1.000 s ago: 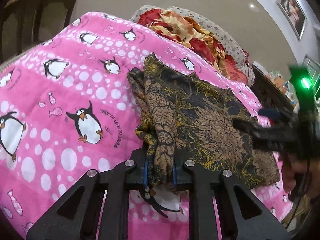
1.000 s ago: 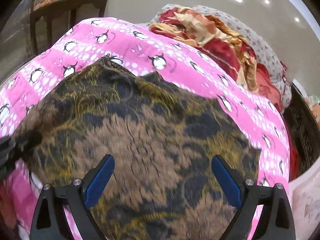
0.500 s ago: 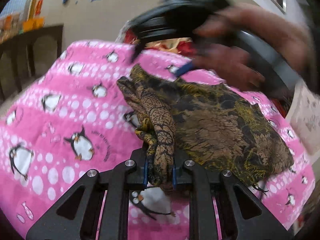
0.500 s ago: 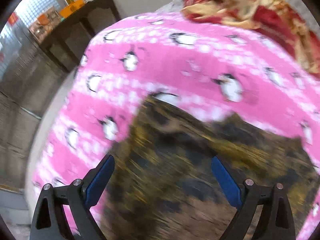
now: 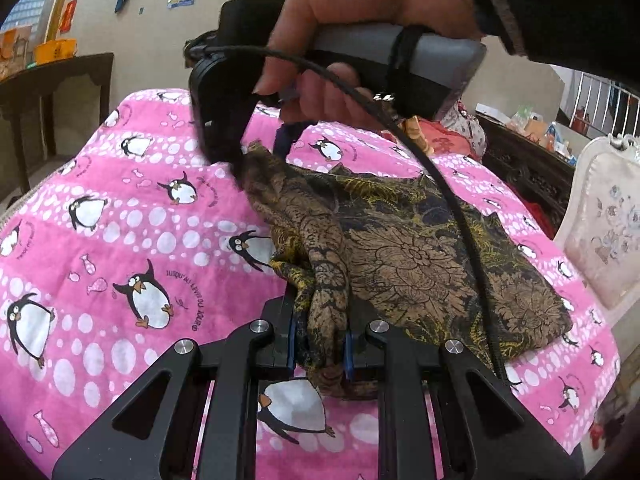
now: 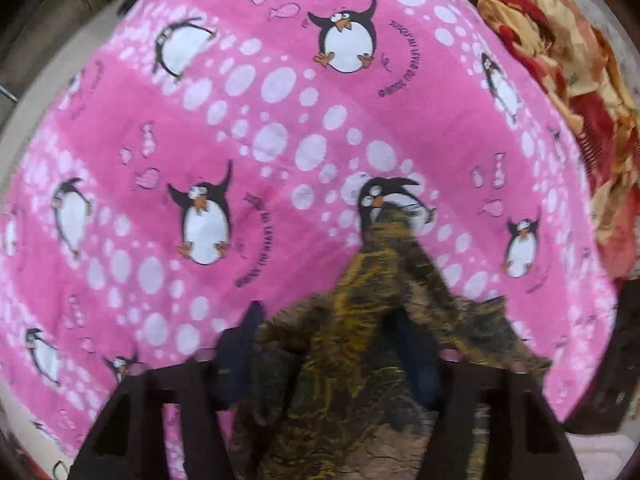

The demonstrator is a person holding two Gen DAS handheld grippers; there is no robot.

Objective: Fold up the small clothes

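A small brown-and-black floral garment [image 5: 420, 260] lies on a pink penguin blanket [image 5: 120, 220]. My left gripper [image 5: 320, 348] is shut on the bunched near end of its left edge. At the far corner of that edge, a person's hand [image 5: 360, 0] points my right gripper [image 5: 260, 156] steeply down. In the right wrist view, which is blurred, the garment [image 6: 352, 320] bunches up between the fingers of the right gripper [image 6: 326, 344], whose jaws are closing around it. The pads still stand apart.
The blanket [image 6: 240, 120] covers the whole work surface. A heap of red and yellow cloth [image 6: 560, 80] lies at its far right. A white upholstered chair [image 5: 608, 232] stands on the right, with a dark carved cabinet [image 5: 528, 168] behind it. A dark side table [image 5: 52, 80] is at the far left.
My right gripper swept from the garment's right side across to its far left corner, tipped downward, and its jaws narrowed around the cloth. The left gripper kept its hold.
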